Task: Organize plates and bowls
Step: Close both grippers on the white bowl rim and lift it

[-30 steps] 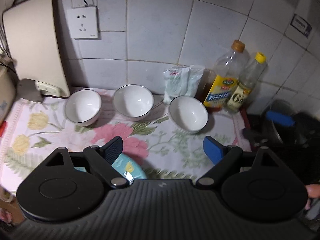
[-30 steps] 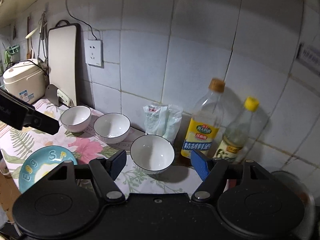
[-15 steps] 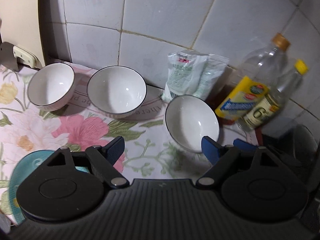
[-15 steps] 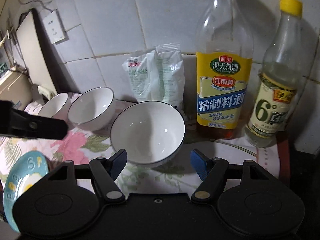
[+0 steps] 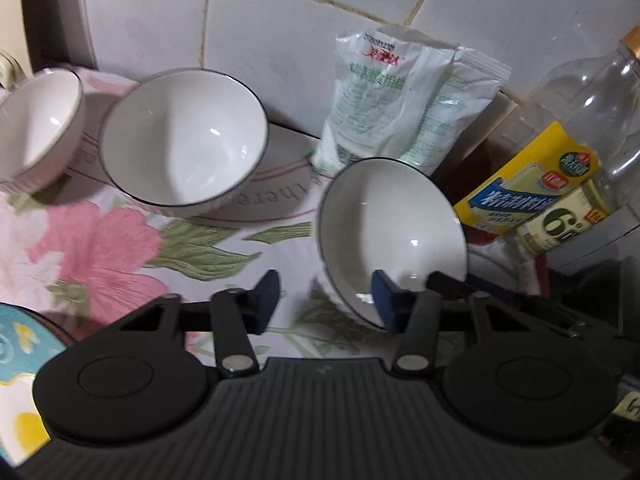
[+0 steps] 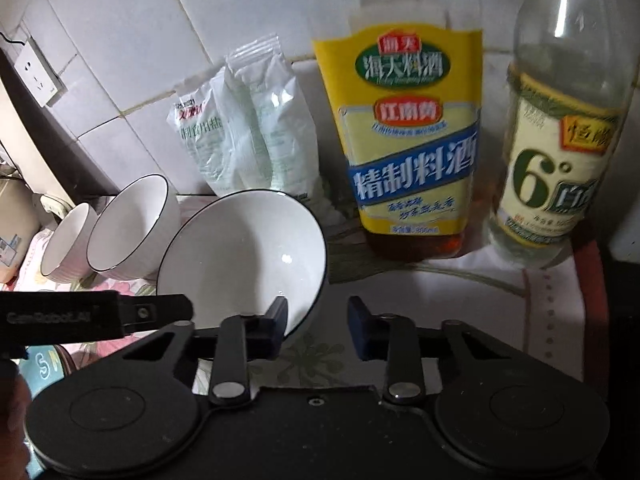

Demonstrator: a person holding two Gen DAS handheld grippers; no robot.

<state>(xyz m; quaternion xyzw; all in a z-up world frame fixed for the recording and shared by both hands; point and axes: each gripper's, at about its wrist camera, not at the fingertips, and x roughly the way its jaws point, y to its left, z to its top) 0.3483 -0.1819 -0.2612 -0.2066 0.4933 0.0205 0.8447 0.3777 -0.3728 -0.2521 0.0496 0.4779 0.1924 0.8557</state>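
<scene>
Floral cloth (image 5: 120,240); socket (image 6: 36,76) perhaps right-view only.

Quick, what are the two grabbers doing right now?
Left gripper: closing, not yet clamped; rim of the nearest white dark-rimmed bowl between its jaws.
Right gripper: closing around the same bowl's rim, not clamped yet.
</scene>
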